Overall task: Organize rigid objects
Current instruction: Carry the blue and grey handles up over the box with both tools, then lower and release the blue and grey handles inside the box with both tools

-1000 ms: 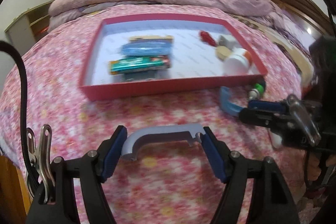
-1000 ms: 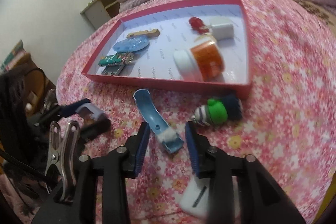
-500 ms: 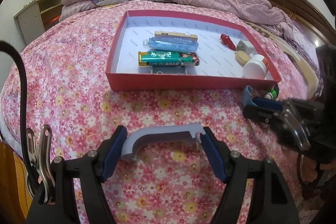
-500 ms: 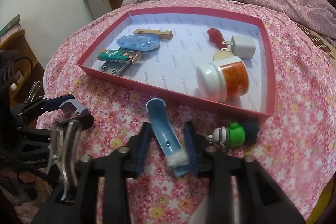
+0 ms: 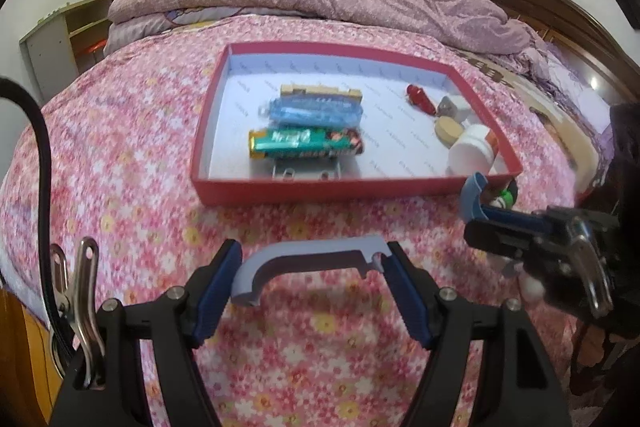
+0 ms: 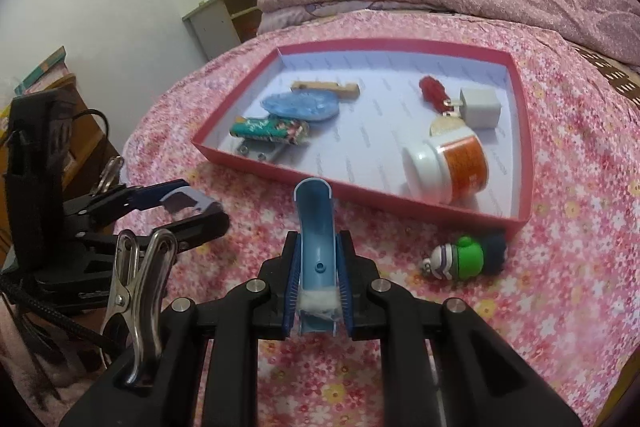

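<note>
Resting clamped lengthwise in the right claw: blue curved piece.

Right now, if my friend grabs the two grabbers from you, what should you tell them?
Left gripper: clamped on the grey bracket, held above the bedspread.
Right gripper: jaws have just closed on the curved blue piece; it is gripped now, near the box's front wall.
Red box on the bed already holds the orange bottle, green packet, blue case, wooden piece, red item, white charger and a few smaller bits.
Left to do: put both held pieces in the box, then the green toy figure lying outside its front right corner.
</note>
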Demonstrator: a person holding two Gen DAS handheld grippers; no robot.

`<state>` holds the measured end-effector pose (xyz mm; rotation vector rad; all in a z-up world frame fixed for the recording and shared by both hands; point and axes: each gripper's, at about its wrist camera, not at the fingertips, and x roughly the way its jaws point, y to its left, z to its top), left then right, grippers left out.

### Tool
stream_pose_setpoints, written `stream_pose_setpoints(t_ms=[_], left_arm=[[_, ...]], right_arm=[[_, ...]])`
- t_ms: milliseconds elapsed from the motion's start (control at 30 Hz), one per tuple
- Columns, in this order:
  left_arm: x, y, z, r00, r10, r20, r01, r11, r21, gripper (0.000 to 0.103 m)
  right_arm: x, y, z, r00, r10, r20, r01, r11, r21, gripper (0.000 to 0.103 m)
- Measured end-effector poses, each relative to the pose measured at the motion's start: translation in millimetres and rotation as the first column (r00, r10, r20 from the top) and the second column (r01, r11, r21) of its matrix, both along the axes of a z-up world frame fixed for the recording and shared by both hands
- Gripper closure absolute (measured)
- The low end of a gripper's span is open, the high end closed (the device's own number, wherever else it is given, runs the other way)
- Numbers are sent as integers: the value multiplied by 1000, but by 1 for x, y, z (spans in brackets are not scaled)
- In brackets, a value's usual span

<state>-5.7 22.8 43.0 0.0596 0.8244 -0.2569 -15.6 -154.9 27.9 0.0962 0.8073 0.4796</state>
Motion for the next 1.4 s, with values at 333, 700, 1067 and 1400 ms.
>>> stream_pose_setpoints(t_ms=[333,700,1067,1400], left_arm=[[31,-13,23,998,-27,54,28,1000,-2,27],[67,-26,42,993,-48,104,47,999,12,27],[112,-31,36,996,-30,84,27,999,31,27],[138,-39,20,999,-23,46,21,999,39,27]], right_arm=[[14,-9,16,1000,-29,12,28,999,31,84],[37,-19,24,997,-82,3,81,993,82,84],[54,-18,26,996,-93,2,93,992,88,84],[65,-19,20,995,-100,-15,101,991,86,84]])
